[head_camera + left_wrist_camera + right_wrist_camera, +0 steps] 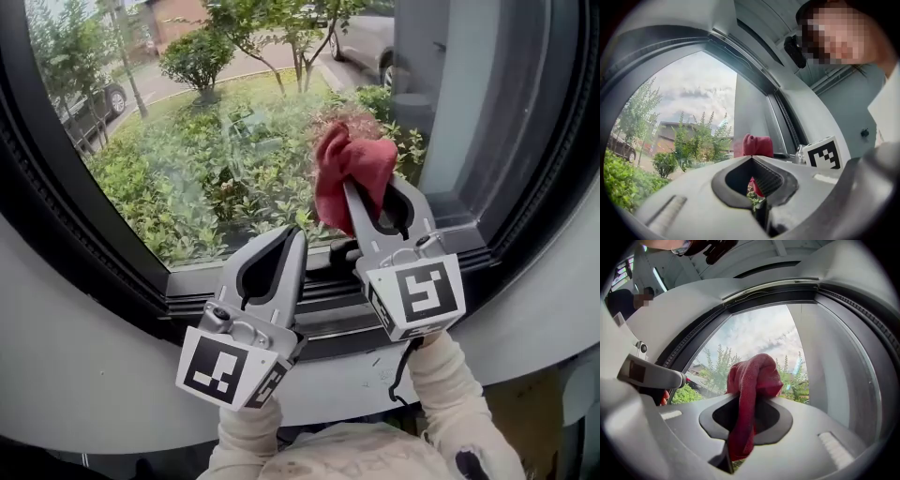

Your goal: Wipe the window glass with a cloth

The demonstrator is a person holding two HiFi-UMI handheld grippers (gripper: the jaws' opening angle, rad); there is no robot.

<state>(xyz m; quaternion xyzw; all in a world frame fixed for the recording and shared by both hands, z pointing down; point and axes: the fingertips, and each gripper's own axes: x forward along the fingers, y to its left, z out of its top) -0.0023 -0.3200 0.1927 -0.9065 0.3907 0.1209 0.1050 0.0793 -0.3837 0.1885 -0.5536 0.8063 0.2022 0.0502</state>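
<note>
The window glass fills the upper head view, with green shrubs behind it. A red cloth bunches up against the lower right of the pane. My right gripper is shut on the cloth, and a tail of the red cloth hangs down through the jaw opening in the right gripper view. My left gripper sits lower left of it, just above the bottom frame, shut with nothing in it. From the left gripper view, the cloth shows just past the closed tips.
A dark window frame curves round the pane, with a bottom track rail and a white sill below. A grey pillar stands at the pane's right. Cars and trees lie outside. Pale sleeves hold both grippers.
</note>
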